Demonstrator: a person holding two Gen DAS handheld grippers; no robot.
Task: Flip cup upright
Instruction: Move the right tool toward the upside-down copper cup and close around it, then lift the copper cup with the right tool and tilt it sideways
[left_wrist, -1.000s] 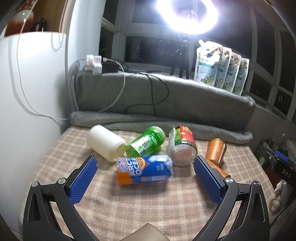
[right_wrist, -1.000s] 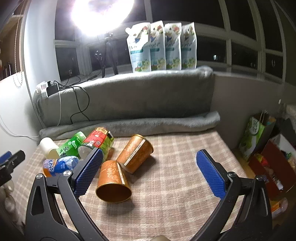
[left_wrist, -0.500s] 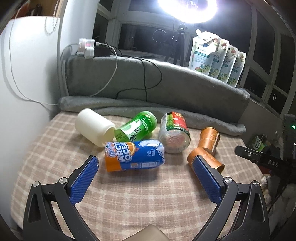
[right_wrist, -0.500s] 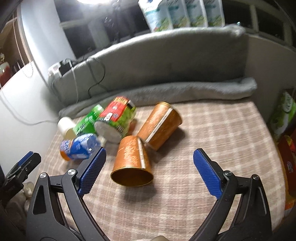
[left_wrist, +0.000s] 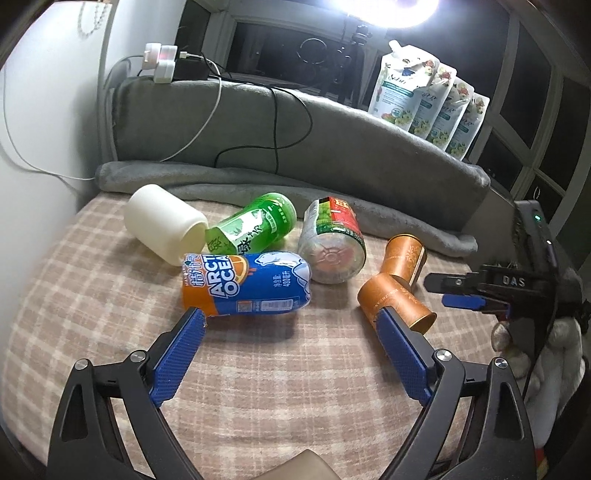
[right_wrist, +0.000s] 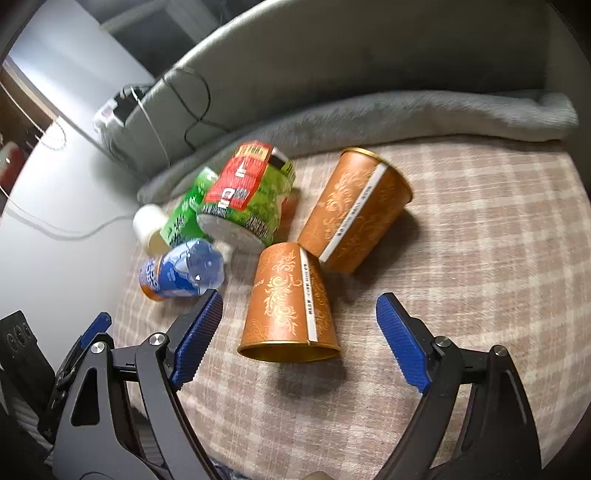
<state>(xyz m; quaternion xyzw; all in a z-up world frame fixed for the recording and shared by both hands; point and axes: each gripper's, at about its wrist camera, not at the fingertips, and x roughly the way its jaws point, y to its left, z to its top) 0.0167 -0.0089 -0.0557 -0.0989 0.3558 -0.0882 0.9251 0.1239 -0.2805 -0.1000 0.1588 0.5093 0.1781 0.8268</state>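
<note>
Several cups lie on their sides on a checked cloth. A near orange cup (right_wrist: 290, 306) lies with its open mouth toward my right gripper (right_wrist: 299, 321), which is open with the cup between and just ahead of its blue pads. A second orange cup (right_wrist: 356, 208) lies behind it. My left gripper (left_wrist: 290, 338) is open, just short of a blue Arctic Ocean cup (left_wrist: 245, 282). The near orange cup also shows in the left wrist view (left_wrist: 395, 301), as does the right gripper (left_wrist: 465, 299) at the right.
A white cup (left_wrist: 164, 223), a green cup (left_wrist: 255, 225) and a red-green cup (left_wrist: 332, 240) lie behind the blue one. A rolled grey blanket (left_wrist: 369, 210) borders the far edge. A white wall (left_wrist: 40, 122) is at the left. Pouches (left_wrist: 424, 96) stand on the grey backrest.
Both grippers have moved forward and tilted down toward the cups. The near orange cup now lies between the right gripper's pads. No cup has moved.
</note>
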